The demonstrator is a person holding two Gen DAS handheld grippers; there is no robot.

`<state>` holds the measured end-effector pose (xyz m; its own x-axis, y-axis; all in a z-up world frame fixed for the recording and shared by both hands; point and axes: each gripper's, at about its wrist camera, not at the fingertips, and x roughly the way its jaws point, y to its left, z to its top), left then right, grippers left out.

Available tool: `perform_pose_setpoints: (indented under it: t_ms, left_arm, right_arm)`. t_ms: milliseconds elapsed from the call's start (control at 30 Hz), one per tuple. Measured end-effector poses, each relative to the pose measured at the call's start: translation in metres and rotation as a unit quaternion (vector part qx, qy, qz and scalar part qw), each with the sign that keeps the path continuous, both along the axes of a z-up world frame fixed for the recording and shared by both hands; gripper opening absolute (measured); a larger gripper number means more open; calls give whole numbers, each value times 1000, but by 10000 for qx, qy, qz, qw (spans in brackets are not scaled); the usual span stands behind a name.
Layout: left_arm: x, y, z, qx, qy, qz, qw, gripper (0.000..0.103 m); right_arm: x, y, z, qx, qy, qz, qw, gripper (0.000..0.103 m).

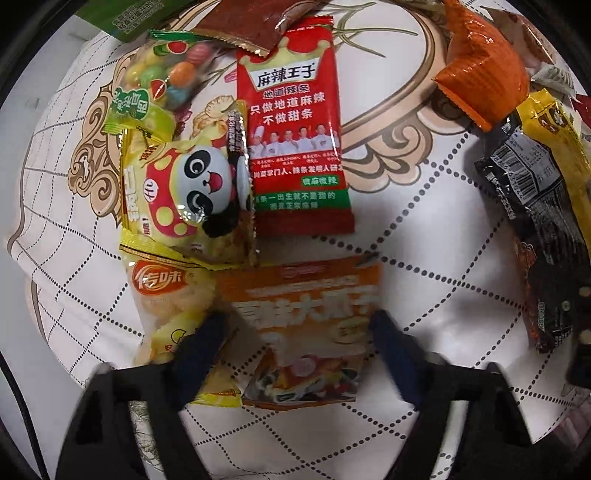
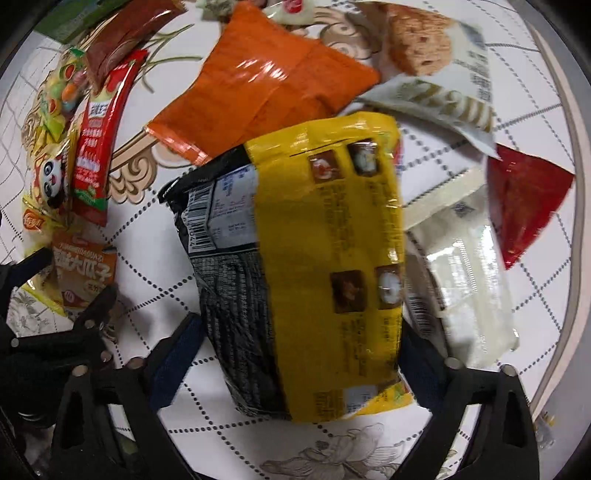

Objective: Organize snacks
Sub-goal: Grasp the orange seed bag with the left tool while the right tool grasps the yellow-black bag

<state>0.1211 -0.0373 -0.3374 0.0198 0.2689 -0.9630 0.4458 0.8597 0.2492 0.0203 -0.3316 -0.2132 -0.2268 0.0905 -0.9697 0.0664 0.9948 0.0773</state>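
Observation:
In the left wrist view my left gripper (image 1: 299,328) is open, its fingers either side of an orange sunflower-seed packet (image 1: 306,314) lying flat on the patterned tablecloth (image 1: 443,229). Beyond it lie a red spicy-strip packet (image 1: 295,136), a yellow panda packet (image 1: 184,192), a candy bag (image 1: 162,85) and a yellow packet with an orange logo (image 1: 166,295). In the right wrist view my right gripper (image 2: 299,354) is open around a yellow and black packet (image 2: 303,266), the fingers on its two sides. The left gripper (image 2: 70,291) shows at the left there.
An orange pouch (image 2: 266,88), white packets (image 2: 469,280), a dark red packet (image 2: 524,199) and a biscuit packet (image 2: 424,40) crowd the right gripper's far side. A brown packet (image 1: 251,22) and green packet (image 1: 125,14) lie at the back. The table edge (image 2: 569,236) curves at right.

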Motion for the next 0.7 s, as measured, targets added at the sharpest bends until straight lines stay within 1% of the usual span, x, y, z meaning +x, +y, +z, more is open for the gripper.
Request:
perform_pose_setpoints:
  t_ms: [33, 67, 133, 167, 200, 233, 267, 333, 400, 433, 533, 567, 600, 633, 667, 700]
  left_arm:
    - [-1, -1, 1, -80, 47, 116, 9999, 56]
    - [-2, 1, 0, -187, 110, 338, 9992, 52]
    - [-5, 16, 1, -489, 303, 960, 9937, 52]
    - [-6, 24, 2, -671, 380, 1314, 9883, 52]
    - [-7, 31, 1, -874, 472, 1621, 9818, 52]
    - [-7, 36, -2, -1005, 552, 1800, 9769, 53]
    - [-7, 40, -6, -1078, 622, 1942, 9730, 57]
    - [-8, 43, -14, -1119, 717, 2018, 9704, 61]
    - [-9, 39, -25, -1068, 857, 1860, 9730, 62]
    - [-10, 36, -28, -1048, 879, 1746, 9751, 62]
    - [-16, 29, -30, -1024, 811, 1453, 9807, 62]
    - [-19, 27, -27, -1020, 711, 1412, 9821, 56]
    - [-17, 21, -13, -1032, 650, 1395, 9827, 52]
    - [-22, 6, -9, -1026, 580, 1376, 9835, 50]
    - [-25, 2, -4, -1026, 516, 1360, 9840, 48]
    - [-28, -1, 3, -1047, 455, 1362, 9841, 47]
  right_arm:
    - [-2, 1, -3, -26, -2, 8, 10000, 90]
    - [-4, 0, -5, -26, -8, -56, 10000, 89]
    - [-9, -4, -8, 91, 27, -252, 9996, 89]
    - [-12, -6, -9, 261, 96, -439, 9986, 89]
    - [-15, -10, -14, 543, 218, -699, 9958, 89]
    - [-18, -12, -23, 717, 285, -834, 9935, 89]
    - [-19, -13, -27, 825, 323, -912, 9919, 89]
    - [-22, -9, -37, 738, 313, -866, 9930, 90]
    - [-21, -2, -44, 618, 306, -766, 9947, 90]
    - [-20, 11, -44, 540, 300, -684, 9957, 90]
    - [-23, 23, -53, 349, 281, -460, 9979, 90]
    - [-24, 26, -56, 281, 291, -394, 9984, 90]
    - [-27, 29, -62, 199, 287, -331, 9988, 90]
    - [-28, 34, -65, 161, 249, -339, 9990, 89]
    - [-30, 43, -75, 119, 194, -355, 9991, 88]
    - [-33, 46, -77, 86, 149, -343, 9993, 87]
